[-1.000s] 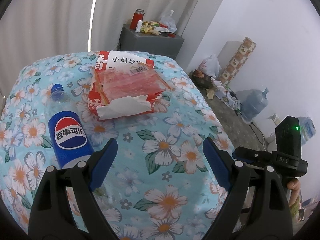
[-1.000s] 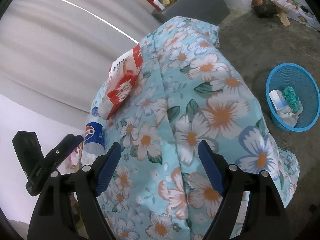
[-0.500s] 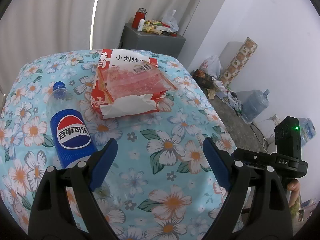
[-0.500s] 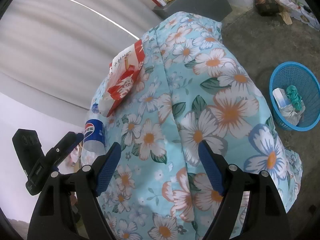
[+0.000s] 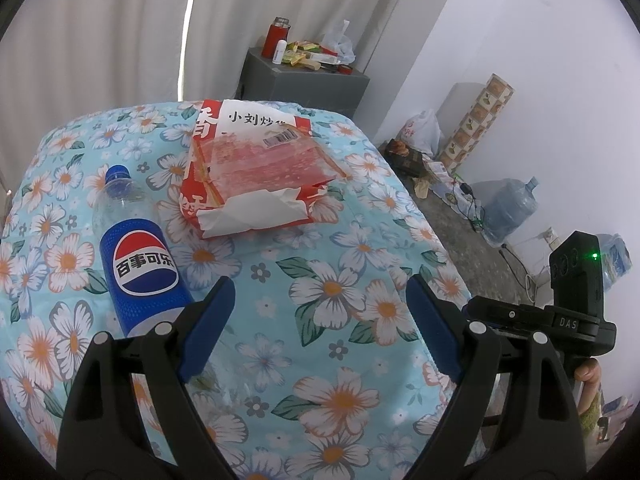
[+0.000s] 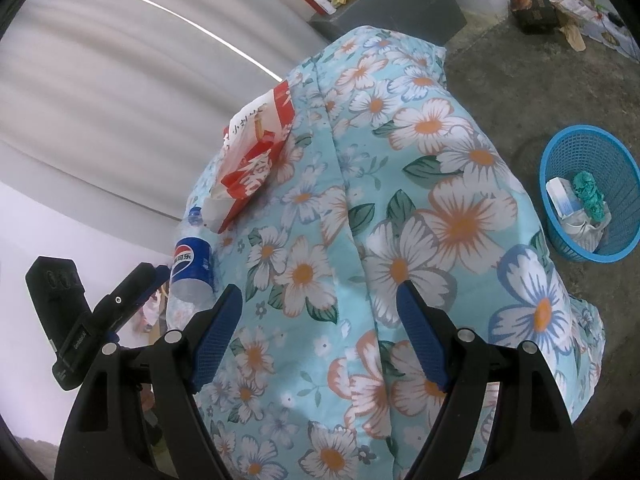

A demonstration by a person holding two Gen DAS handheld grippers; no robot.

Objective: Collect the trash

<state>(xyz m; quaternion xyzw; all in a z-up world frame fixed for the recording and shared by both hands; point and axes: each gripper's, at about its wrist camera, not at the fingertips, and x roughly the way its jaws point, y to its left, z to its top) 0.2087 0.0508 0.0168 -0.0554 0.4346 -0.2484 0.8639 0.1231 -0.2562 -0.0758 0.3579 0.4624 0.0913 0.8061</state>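
An empty Pepsi bottle point(image 5: 134, 256) with a blue cap lies on the flowered tablecloth point(image 5: 340, 288), left of my open, empty left gripper point(image 5: 320, 320). A red-and-white snack bag point(image 5: 256, 172) lies further back at the middle. In the right wrist view the bottle point(image 6: 192, 276) and the bag point(image 6: 252, 160) lie at the table's left side. My right gripper point(image 6: 320, 332) is open and empty above the cloth point(image 6: 420, 216). A blue trash basket point(image 6: 588, 200) with some trash in it stands on the floor at the right.
A grey cabinet point(image 5: 300, 80) with a red flask and packets stands behind the table by the curtain. A water jug point(image 5: 508, 212), bags and cables lie on the floor along the right wall. The other gripper's body point(image 5: 560, 312) shows at the right.
Both grippers have moved slightly forward over the table; the bottle and bag sit a little lower and closer in the left wrist view. Both stay open.
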